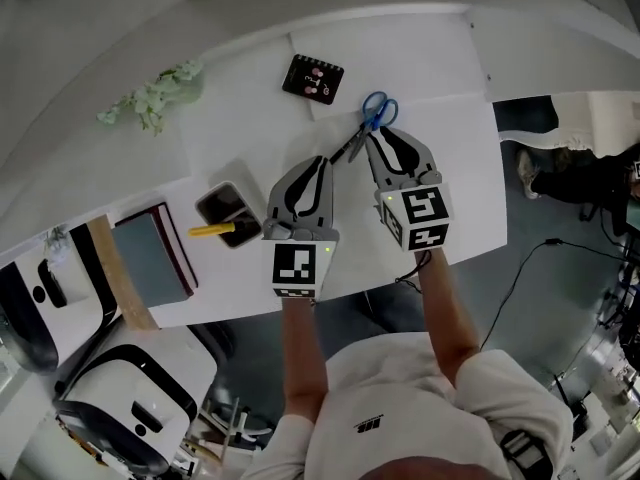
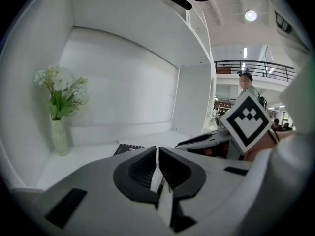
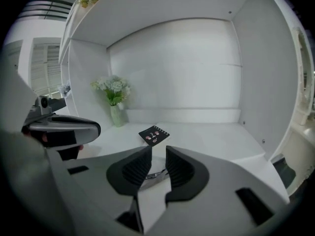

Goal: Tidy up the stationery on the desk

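Observation:
Blue-handled scissors (image 1: 378,111) lie on the white desk (image 1: 250,133), blades running down-left. My right gripper (image 1: 372,136) hangs over their middle with its jaws a little apart. Through that gap in the right gripper view (image 3: 158,154) a strip of the scissors (image 3: 155,174) crosses from side to side, and no pad presses on it. My left gripper (image 1: 322,160) is beside the blade tips with its jaws shut (image 2: 157,154). A thin dark sliver shows low in its slit, and I cannot tell what it is. A small black notebook (image 1: 313,78) (image 3: 154,135) lies further back.
A dark pen cup (image 1: 222,208) with a yellow pen (image 1: 210,230) stands at the left, next to a grey and maroon book (image 1: 152,256). A vase of white flowers (image 1: 160,93) (image 3: 114,95) is at the back left. White cabinet walls enclose the desk.

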A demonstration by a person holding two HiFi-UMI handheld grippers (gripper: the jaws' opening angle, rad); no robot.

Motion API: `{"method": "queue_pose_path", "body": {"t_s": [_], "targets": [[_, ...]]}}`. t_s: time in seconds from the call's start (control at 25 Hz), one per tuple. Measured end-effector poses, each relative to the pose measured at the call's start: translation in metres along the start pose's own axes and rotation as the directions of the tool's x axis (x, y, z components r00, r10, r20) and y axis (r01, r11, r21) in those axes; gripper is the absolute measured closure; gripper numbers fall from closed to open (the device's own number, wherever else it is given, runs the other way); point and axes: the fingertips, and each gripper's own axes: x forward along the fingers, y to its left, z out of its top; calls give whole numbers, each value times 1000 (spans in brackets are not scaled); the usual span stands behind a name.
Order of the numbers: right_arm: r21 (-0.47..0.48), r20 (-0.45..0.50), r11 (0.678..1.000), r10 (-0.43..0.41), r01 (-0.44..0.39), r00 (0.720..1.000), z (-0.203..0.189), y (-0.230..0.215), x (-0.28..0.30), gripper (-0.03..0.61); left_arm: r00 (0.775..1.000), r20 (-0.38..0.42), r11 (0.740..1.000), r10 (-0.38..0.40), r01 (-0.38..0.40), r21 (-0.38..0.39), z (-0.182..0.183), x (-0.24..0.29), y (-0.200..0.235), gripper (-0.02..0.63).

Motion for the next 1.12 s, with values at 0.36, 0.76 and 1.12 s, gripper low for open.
{"method": "queue_pose_path", "body": {"t_s": [0.36, 0.76, 1.12], "targets": [[87, -23, 993, -78, 80, 997, -15, -47, 22, 495, 993, -14, 991, -116, 116, 70, 5, 55, -25, 614], [170, -90, 977, -117, 131, 989, -35, -58, 48, 479, 984, -35, 981, -172, 175, 83, -4, 75, -36, 614], [239, -145, 960, -115, 147, 983, -43, -62, 59, 442, 983, -37, 978, -179, 181, 98, -2, 81, -33, 614]]}}
